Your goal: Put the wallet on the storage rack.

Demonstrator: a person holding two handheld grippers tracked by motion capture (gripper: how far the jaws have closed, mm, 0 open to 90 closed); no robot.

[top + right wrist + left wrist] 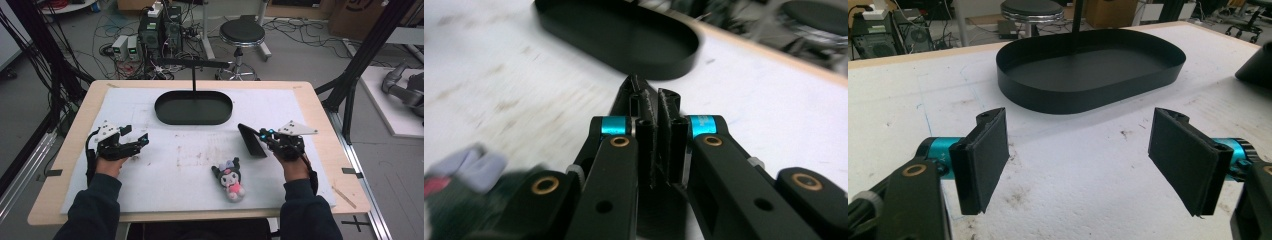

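Black and empty, the oval tray (pixel 193 107) sits at upper centre of the counter (pixel 70 150). Your left gripper (pixel 136 138) holds its jaws wide on nothing; your right gripper (pixel 261 135) is closed, nothing visibly clamped. The plush doll (pixel 230 177) lies lower right, untouched, so nothing looks done.

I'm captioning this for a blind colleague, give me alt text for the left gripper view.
The left gripper holds its two black padded jaws wide apart with nothing between them, above a scuffed white foam table mat. Beyond them sits an empty black oval metal tray.
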